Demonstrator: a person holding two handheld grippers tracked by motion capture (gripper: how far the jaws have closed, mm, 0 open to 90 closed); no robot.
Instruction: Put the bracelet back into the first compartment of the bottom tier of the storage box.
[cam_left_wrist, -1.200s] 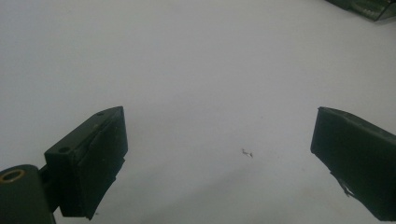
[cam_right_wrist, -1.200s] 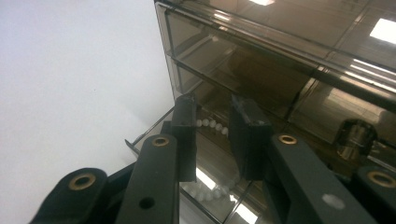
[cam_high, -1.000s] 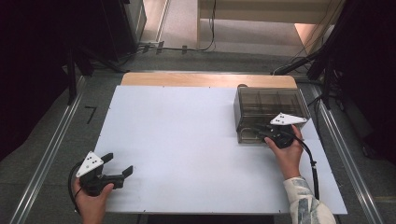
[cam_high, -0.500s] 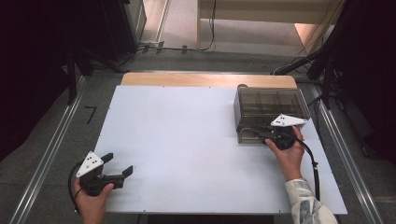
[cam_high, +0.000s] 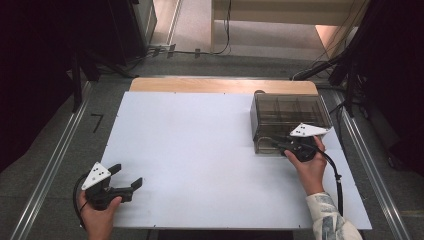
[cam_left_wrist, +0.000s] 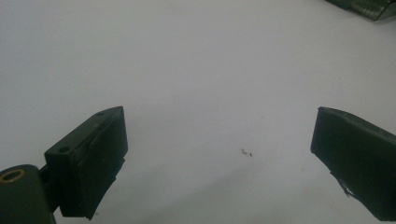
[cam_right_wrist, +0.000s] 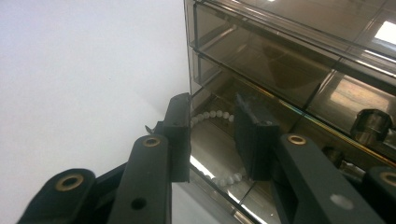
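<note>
A smoky see-through drawer box (cam_high: 290, 112) stands at the right of the white table (cam_high: 200, 140). My right gripper (cam_high: 278, 145) is at the box's lower front, its tips against the bottom drawer. In the right gripper view the right gripper (cam_right_wrist: 212, 121) has its jaws a narrow gap apart, with no object pinched between them. Through the drawer box (cam_right_wrist: 289, 60) a string of white beads (cam_right_wrist: 212, 114) lies in the bottom drawer. My left gripper (cam_high: 127, 176) rests near the front left corner, wide open over bare table, as the left gripper view of it (cam_left_wrist: 219, 140) confirms.
A wooden strip (cam_high: 220, 85) runs along the table's far edge. Metal rails (cam_high: 50, 170) flank both sides. A black cable (cam_high: 337, 180) trails from the right gripper along the forearm. A corner of the box (cam_left_wrist: 369, 7) sits far off in the left gripper view.
</note>
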